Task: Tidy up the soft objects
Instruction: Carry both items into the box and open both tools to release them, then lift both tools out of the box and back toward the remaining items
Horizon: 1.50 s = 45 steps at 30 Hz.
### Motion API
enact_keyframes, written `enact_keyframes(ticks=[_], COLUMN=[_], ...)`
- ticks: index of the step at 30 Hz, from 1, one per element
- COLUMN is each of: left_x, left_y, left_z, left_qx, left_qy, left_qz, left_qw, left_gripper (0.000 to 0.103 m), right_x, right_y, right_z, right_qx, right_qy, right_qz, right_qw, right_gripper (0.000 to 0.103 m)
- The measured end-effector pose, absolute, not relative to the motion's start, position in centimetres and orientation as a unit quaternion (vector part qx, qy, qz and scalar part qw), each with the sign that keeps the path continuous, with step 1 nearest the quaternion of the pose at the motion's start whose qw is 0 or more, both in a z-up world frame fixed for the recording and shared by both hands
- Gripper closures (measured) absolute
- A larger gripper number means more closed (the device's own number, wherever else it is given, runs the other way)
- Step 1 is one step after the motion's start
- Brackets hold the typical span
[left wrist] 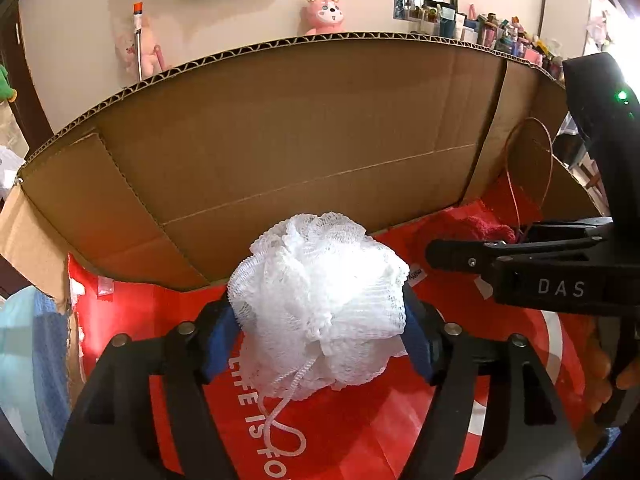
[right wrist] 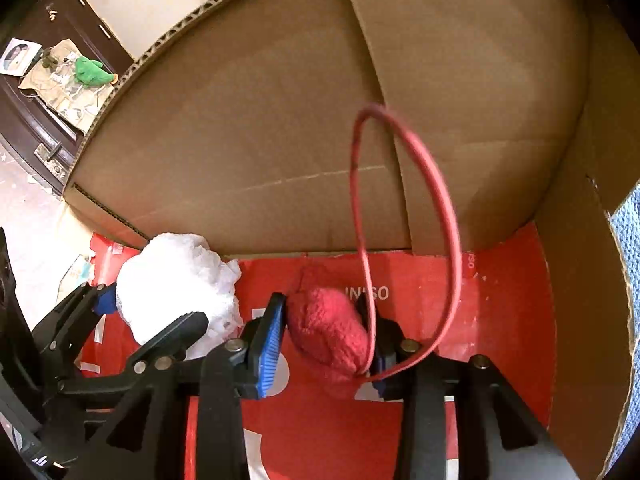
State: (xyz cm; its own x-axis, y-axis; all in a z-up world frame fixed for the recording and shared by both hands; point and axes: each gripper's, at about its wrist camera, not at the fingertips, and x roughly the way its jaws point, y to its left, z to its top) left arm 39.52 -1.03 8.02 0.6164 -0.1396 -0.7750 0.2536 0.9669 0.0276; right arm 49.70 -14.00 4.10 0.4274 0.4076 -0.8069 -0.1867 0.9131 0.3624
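My left gripper (left wrist: 322, 334) is shut on a white mesh bath pouf (left wrist: 320, 300) and holds it inside a cardboard box (left wrist: 280, 132), above the box's red printed floor (left wrist: 352, 432). The pouf's cord hangs down in front. My right gripper (right wrist: 326, 334) is shut on a fuzzy red soft object (right wrist: 326, 334) with a long red loop (right wrist: 404, 240) that stands up. It is just to the right of the left gripper, also low inside the box (right wrist: 280, 140). The white pouf (right wrist: 176, 284) and left gripper (right wrist: 148, 320) show at left in the right wrist view.
The box walls rise close on the far and right sides. A pink plush (left wrist: 324, 16) and a shelf of bottles (left wrist: 480, 24) stand behind the box. Light blue fabric (left wrist: 28, 360) lies left of the box. A green plush (right wrist: 92, 72) lies on a dark cabinet.
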Motion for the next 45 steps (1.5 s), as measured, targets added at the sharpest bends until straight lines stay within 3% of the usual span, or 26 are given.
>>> enact_keyframes(ticks=[9, 29, 42, 45], left_x=[39.5, 38.3, 35.7, 34.5], left_y=[-1.1, -0.8, 0.0, 0.4], left_z=[8.1, 9.4, 12.0, 13.0], left_qx=[0.072, 0.065, 0.042, 0.036], left_qy=[0.420, 0.400, 0.377, 0.363], left_qz=[-0.107, -0.105, -0.106, -0.107], left_qw=[0.898, 0.908, 0.919, 0.925], left_gripper=[0.027, 0.017, 0.015, 0.008], right_x=[49.1, 46.2, 44.0, 43.2], right_y=[-15.0, -14.2, -15.6, -16.0], right_z=[4.8, 9.6, 12.6, 13.4], right_qx=[0.088, 0.032, 0.040, 0.041], right_qy=[0.500, 0.459, 0.422, 0.413], right_qz=[0.149, 0.116, 0.115, 0.116], right_qw=[0.849, 0.880, 0.898, 0.902], right_gripper=[0.041, 0.025, 0.020, 0.018])
